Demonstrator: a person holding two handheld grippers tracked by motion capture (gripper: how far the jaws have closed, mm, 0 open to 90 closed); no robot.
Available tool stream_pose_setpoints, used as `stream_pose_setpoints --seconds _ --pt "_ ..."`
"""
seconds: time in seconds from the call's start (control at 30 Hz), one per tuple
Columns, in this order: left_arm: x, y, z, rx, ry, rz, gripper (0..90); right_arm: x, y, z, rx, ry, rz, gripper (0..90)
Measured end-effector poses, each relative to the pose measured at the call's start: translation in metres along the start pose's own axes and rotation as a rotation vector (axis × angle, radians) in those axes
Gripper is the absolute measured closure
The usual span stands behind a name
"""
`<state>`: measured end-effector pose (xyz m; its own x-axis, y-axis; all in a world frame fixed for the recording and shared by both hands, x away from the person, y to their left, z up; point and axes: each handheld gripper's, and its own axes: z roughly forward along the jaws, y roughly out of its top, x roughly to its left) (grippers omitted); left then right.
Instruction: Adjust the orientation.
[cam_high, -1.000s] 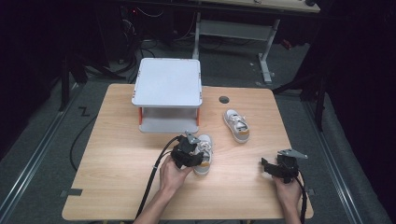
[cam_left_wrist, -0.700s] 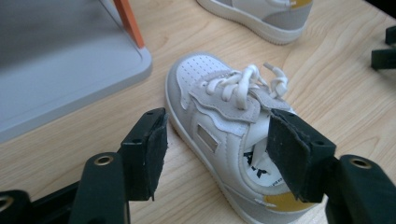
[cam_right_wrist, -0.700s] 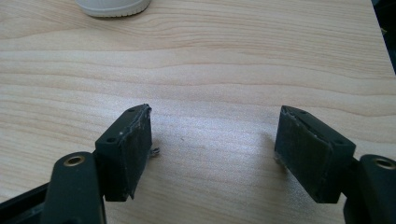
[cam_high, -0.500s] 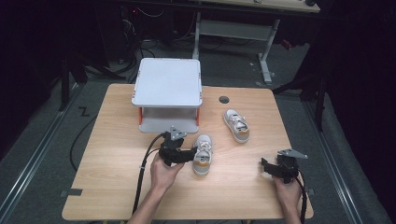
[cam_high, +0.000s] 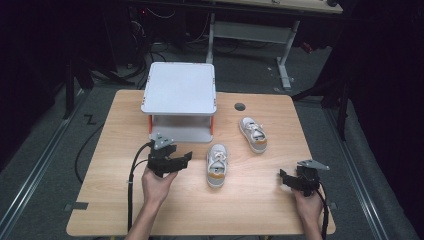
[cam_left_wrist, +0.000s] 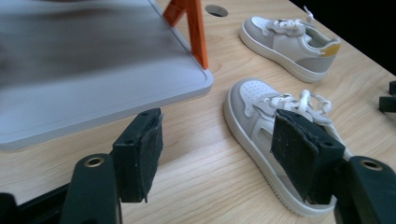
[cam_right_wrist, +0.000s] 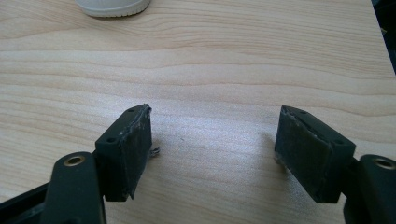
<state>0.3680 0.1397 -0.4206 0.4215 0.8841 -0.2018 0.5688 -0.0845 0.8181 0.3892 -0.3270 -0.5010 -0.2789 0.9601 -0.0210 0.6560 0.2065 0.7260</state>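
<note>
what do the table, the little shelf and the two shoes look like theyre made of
Table: light wood or wood-look laminate, matte, with visible grain lines. Shelf: smooth grey boards, probably plastic, on glossy orange posts. Near shoe and far shoe: smooth leather-like uppers with perforated toes, white rubbery soles, woven laces.

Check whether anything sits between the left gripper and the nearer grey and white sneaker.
Nothing visible does. The left gripper is open, and bare wooden table separates it from the nearer grey and white sneaker.
</note>
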Motion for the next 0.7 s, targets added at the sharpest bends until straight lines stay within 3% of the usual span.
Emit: stream_pose_setpoints --seconds 0.37,0.7 --pt "0.02 -0.015 -0.012 -0.006 0.045 -0.038 33.0 0.0 0.0 0.0 0.0 0.0 0.0 27.4" --pt "0.047 -0.038 -0.018 -0.003 0.092 -0.118 32.4 0.0 0.0 0.0 -0.001 0.002 -0.002 27.4"
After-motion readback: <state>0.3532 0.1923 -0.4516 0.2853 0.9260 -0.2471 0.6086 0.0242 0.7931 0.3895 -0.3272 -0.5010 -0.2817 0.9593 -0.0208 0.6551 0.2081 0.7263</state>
